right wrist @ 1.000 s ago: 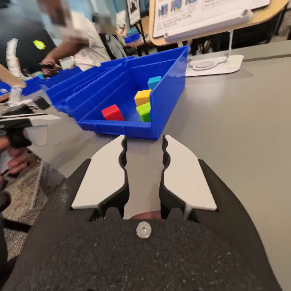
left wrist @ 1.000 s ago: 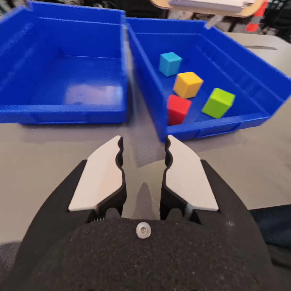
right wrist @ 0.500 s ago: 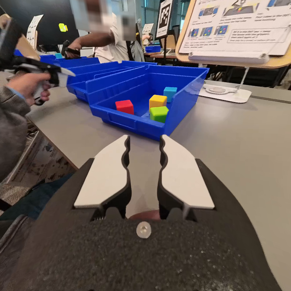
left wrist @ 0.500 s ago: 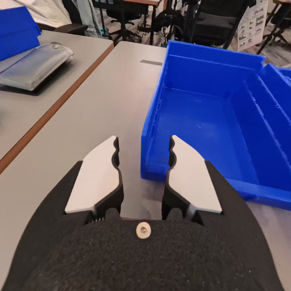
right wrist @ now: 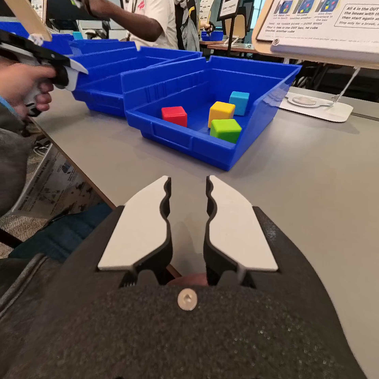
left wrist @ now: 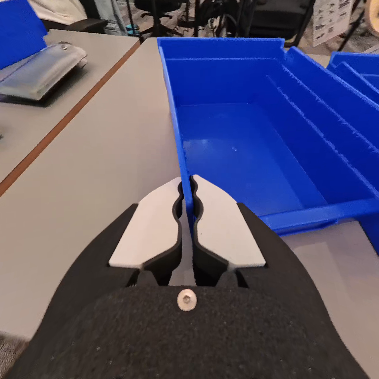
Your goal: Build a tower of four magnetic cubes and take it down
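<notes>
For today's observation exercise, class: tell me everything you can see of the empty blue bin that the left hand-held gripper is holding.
The empty blue bin is a long, open-topped rectangular tray that looks like glossy moulded plastic, with thin upright walls, ribbed slots along one long inner wall and a lower front lip. Nothing lies inside it. It sits flat on the grey table, close beside another blue bin. The left hand-held gripper is shut on its side wall near the front corner, one finger outside and one inside.
</notes>
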{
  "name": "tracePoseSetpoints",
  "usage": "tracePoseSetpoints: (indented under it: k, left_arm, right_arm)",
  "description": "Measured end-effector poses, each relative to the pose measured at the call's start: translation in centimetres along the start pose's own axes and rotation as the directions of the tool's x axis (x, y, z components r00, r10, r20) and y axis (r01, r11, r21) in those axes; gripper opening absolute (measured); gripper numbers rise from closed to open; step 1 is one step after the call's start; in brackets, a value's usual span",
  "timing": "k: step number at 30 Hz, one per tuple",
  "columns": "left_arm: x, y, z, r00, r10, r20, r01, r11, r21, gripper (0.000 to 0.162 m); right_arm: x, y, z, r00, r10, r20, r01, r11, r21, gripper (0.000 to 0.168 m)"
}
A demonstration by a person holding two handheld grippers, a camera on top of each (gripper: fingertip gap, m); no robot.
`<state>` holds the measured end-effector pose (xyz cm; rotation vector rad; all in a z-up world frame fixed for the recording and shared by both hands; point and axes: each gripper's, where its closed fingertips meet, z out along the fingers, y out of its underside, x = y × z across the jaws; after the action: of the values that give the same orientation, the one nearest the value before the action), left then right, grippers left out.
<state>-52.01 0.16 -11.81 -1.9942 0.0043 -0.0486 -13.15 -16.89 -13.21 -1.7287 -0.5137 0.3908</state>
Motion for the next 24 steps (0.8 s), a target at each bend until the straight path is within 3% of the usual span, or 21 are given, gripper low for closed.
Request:
tracePoseSetpoints:
  k: [5, 12, 15, 19, 21, 22, 24]
  left_arm:
    - [-0.4, 1.8, -4.0, 0.995, -0.080, 0.051, 0.079, 0.997, 0.022, 0.004]
    - [-0.6, 4.0, -8.8, 0.989, -0.120, 0.085, 0.117, 0.993, 0.032, 0.004]
    - [-0.7, 4.8, -10.7, 0.985, -0.141, 0.095, 0.137, 0.989, 0.049, 0.004]
    - [-0.3, 5.9, -13.2, 0.987, -0.136, 0.081, 0.128, 0.988, 0.091, 0.004]
    - [0.1, 6.4, -14.1, 0.991, -0.103, 0.083, 0.094, 0.990, 0.105, 0.004]
    - [0.3, 6.5, -14.4, 0.992, -0.088, 0.094, 0.078, 0.991, 0.110, 0.004]
    - [0.2, 6.9, -15.2, 0.988, -0.064, 0.142, 0.048, 0.993, 0.111, 0.004]
  right_arm:
    - [-4.6, -0.4, 4.1, 0.999, 0.041, 0.029, -0.038, 0.996, -0.082, 0.041]
    - [-13.0, -3.5, 12.6, 0.996, -0.047, 0.074, 0.056, 0.991, -0.120, 0.044]
    - [-12.9, -4.6, 14.4, 0.995, -0.088, -0.054, 0.084, 0.994, -0.075, 0.044]
    - [-13.4, -4.5, 15.6, 0.997, -0.043, -0.064, 0.037, 0.995, -0.094, 0.043]
    - [-14.5, -4.8, 15.9, 1.000, 0.002, -0.005, -0.002, 0.996, -0.085, 0.033]
    - [-15.0, -5.1, 15.9, 1.000, 0.020, 0.014, -0.019, 0.997, -0.075, 0.020]
    - [-14.6, -5.5, 15.8, 0.999, 0.007, -0.041, -0.010, 0.997, -0.074, 0.005]
